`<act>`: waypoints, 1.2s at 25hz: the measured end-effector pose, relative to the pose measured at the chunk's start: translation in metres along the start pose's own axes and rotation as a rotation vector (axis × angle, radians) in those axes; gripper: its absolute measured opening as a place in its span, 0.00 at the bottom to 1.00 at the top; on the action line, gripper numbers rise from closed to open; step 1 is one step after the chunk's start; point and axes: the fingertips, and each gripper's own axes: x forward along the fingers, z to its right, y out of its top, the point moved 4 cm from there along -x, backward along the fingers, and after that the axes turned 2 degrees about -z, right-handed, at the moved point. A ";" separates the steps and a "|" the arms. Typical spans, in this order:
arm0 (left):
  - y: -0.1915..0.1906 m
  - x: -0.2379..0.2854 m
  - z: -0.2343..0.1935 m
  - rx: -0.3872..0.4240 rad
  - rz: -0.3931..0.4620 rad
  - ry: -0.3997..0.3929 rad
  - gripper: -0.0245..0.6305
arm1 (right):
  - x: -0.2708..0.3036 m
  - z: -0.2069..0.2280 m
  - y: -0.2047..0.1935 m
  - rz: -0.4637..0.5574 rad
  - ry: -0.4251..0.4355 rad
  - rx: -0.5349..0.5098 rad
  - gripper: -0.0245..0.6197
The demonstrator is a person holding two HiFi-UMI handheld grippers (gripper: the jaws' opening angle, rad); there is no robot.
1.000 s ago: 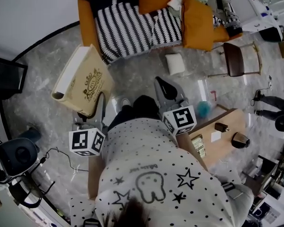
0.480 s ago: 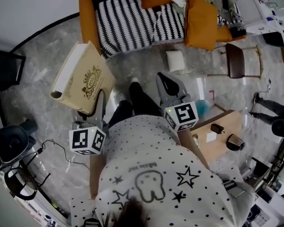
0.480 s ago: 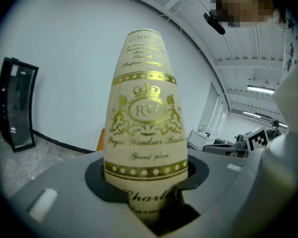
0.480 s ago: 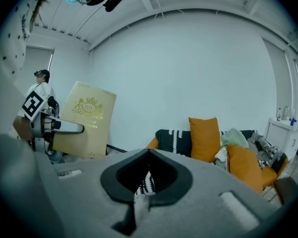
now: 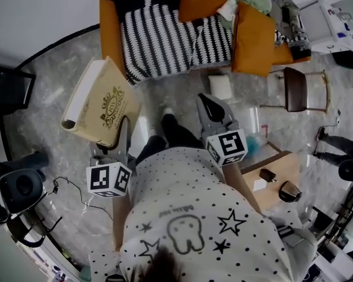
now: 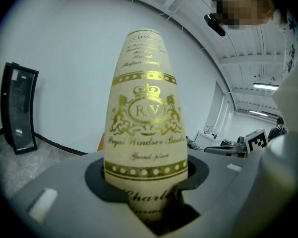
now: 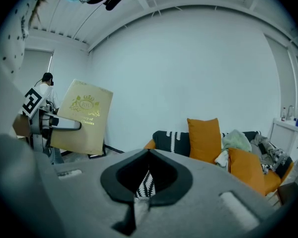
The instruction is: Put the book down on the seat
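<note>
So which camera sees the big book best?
The head view: the whole book shows there, cover and page edges, clamped in the left gripper. The left gripper view shows only its spine close up; the right gripper view shows its cover, small.

Cream book (image 5: 103,103) short of the striped seat (image 5: 159,40)
The left claw (image 5: 122,135) grips its lower edge — gold crest up, tilted — and the right claw (image 5: 207,103) hangs alongside, empty (orange cushions (image 5: 250,31) on the seat).
</note>
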 end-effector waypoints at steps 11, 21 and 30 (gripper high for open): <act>0.025 0.067 0.024 0.004 0.022 -0.006 0.38 | 0.035 0.055 0.018 0.011 0.032 -0.005 0.04; 0.028 0.080 0.017 -0.001 0.028 -0.001 0.38 | 0.040 0.063 0.014 -0.003 0.023 0.001 0.04; 0.028 0.089 0.004 -0.020 0.030 -0.040 0.38 | 0.043 0.058 0.012 -0.002 -0.021 -0.001 0.04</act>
